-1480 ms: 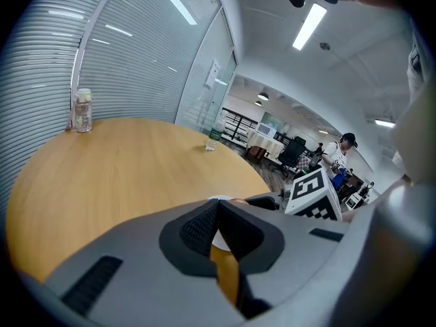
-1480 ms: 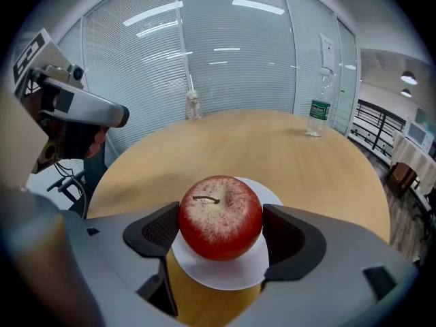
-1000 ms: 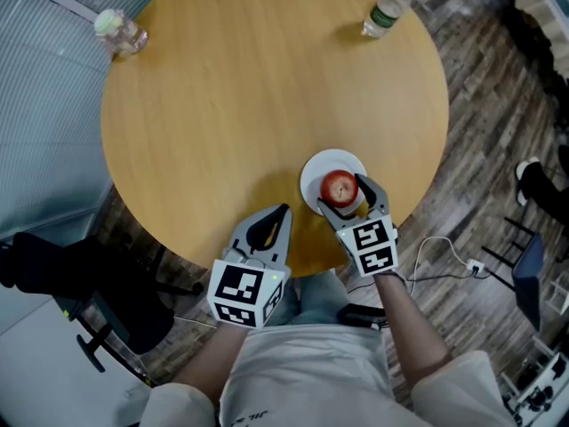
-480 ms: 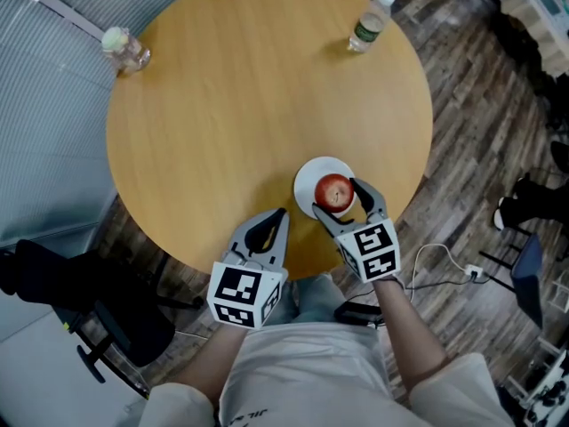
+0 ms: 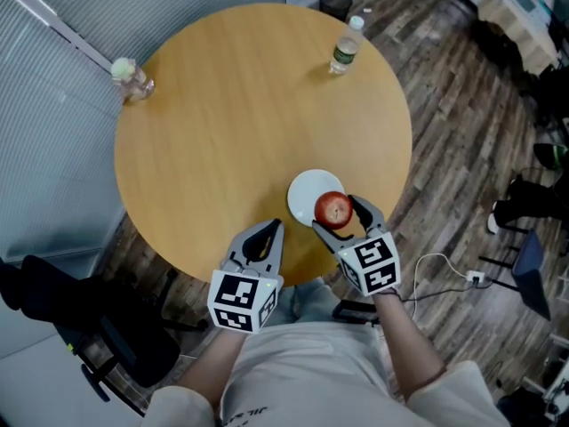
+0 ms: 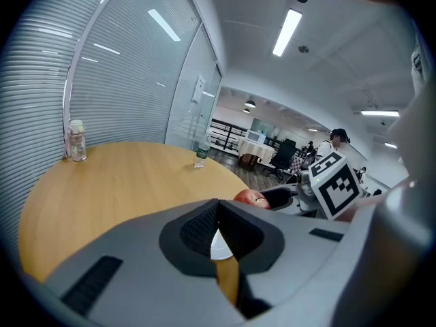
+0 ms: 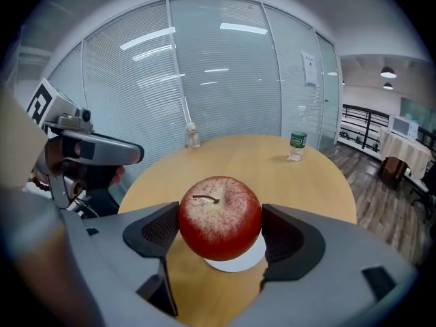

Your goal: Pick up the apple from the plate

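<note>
A red apple [image 5: 334, 209] [image 7: 219, 217] [image 6: 250, 197] is clamped between the jaws of my right gripper [image 5: 341, 213] [image 7: 219, 229], which is shut on it. It hangs just above the near edge of the small white plate [image 5: 307, 194] [image 7: 238, 261], close to the front rim of the round wooden table [image 5: 231, 114]. My left gripper [image 5: 264, 238] [image 6: 218, 231] rests at the table's near edge, left of the plate, its jaws shut with nothing between them.
A water bottle [image 5: 345, 47] [image 7: 296, 142] [image 6: 201, 154] stands at the table's far right. A small clear jar [image 5: 130, 78] [image 7: 191, 136] [image 6: 76, 140] sits at the far left rim. A dark chair [image 5: 71, 305] is at lower left; cables [image 5: 444, 265] lie on the floor at right.
The apple, held in my right gripper, has come up and toward me off the plate's middle. My left gripper has stayed in place.
</note>
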`<action>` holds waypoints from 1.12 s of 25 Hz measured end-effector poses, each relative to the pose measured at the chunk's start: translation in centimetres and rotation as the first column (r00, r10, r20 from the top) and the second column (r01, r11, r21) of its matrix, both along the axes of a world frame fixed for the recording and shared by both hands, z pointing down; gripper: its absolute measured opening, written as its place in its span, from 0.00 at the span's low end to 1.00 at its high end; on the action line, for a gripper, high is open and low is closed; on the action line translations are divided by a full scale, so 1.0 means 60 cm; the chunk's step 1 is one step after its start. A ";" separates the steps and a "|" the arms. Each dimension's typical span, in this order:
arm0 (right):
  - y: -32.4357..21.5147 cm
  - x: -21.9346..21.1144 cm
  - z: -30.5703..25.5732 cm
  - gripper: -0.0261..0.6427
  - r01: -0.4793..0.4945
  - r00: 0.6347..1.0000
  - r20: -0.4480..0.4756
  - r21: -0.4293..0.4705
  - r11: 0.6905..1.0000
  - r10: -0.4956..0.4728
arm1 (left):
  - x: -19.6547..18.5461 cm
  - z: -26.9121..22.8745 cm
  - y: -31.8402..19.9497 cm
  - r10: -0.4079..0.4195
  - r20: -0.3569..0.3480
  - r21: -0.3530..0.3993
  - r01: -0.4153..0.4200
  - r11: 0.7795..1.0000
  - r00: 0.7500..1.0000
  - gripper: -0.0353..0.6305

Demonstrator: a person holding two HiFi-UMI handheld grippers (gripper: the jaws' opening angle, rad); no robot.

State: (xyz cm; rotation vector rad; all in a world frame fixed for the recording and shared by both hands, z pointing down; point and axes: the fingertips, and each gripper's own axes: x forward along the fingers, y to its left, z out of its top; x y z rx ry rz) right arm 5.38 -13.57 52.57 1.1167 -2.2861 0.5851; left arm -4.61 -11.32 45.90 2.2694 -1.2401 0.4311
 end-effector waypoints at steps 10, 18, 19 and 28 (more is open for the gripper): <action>0.045 0.018 -0.065 0.61 -0.039 0.998 0.049 -0.002 0.999 0.039 | 0.031 -0.036 0.044 0.045 -0.018 0.031 -0.045 0.999 0.999 0.06; 0.068 0.027 -0.124 0.61 -0.037 0.997 0.073 0.047 0.998 0.033 | 0.032 -0.063 0.059 0.050 -0.014 0.070 -0.049 0.996 0.999 0.06; 0.073 0.028 -0.132 0.61 -0.037 0.997 0.075 0.053 0.998 0.033 | 0.033 -0.066 0.063 0.051 -0.017 0.072 -0.050 0.996 0.999 0.06; 0.089 0.044 -0.178 0.61 -0.052 0.994 0.099 0.087 0.995 0.043 | 0.051 -0.100 0.070 0.066 -0.038 0.115 -0.061 0.991 0.997 0.06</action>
